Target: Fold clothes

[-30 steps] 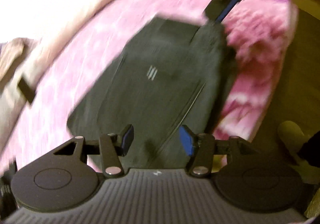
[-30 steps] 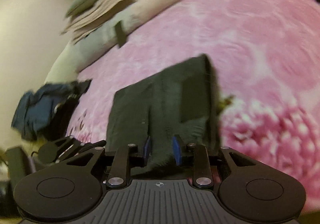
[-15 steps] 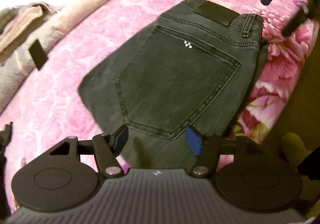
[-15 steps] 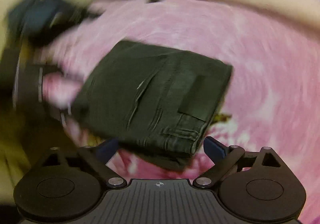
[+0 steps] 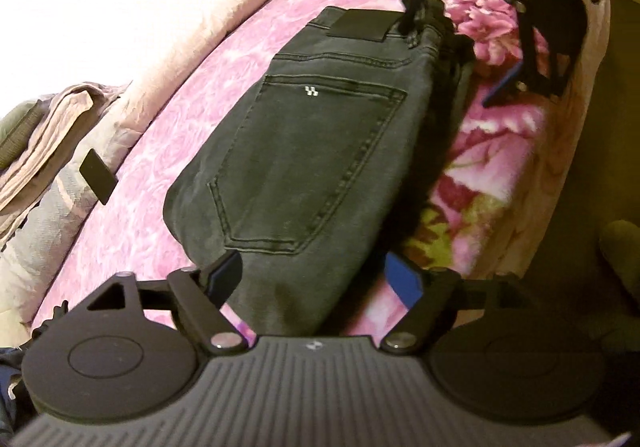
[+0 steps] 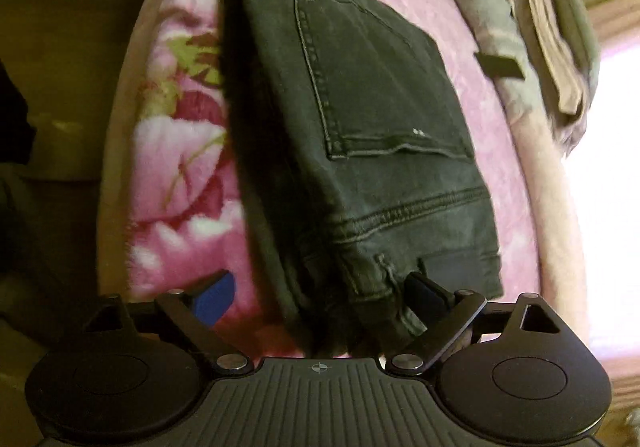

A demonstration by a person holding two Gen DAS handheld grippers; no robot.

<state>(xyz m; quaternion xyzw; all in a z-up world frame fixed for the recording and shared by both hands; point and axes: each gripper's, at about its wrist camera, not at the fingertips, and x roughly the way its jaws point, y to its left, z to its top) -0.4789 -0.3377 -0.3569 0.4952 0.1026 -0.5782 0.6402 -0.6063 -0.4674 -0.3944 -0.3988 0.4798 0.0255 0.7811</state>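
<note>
My left gripper [image 5: 316, 279] and right gripper [image 6: 320, 295] are matte black, with blue finger pads, silver pivot screws, round side discs and ribbed bodies behind the jaws.

Pink bedspread [image 5: 192, 95] open between jeans [image 5: 312, 151] and clothes pile [image 5: 52, 135]

right gripper [image 6: 320, 295]: was shut on jeans' [image 5: 312, 151] edge 1.0 s ago, now spread wide at waistband end | left gripper [image 5: 316, 279]: wider open, at opposite end | jeans: now lie flat, folded, on bed [image 5: 168, 115]
</note>
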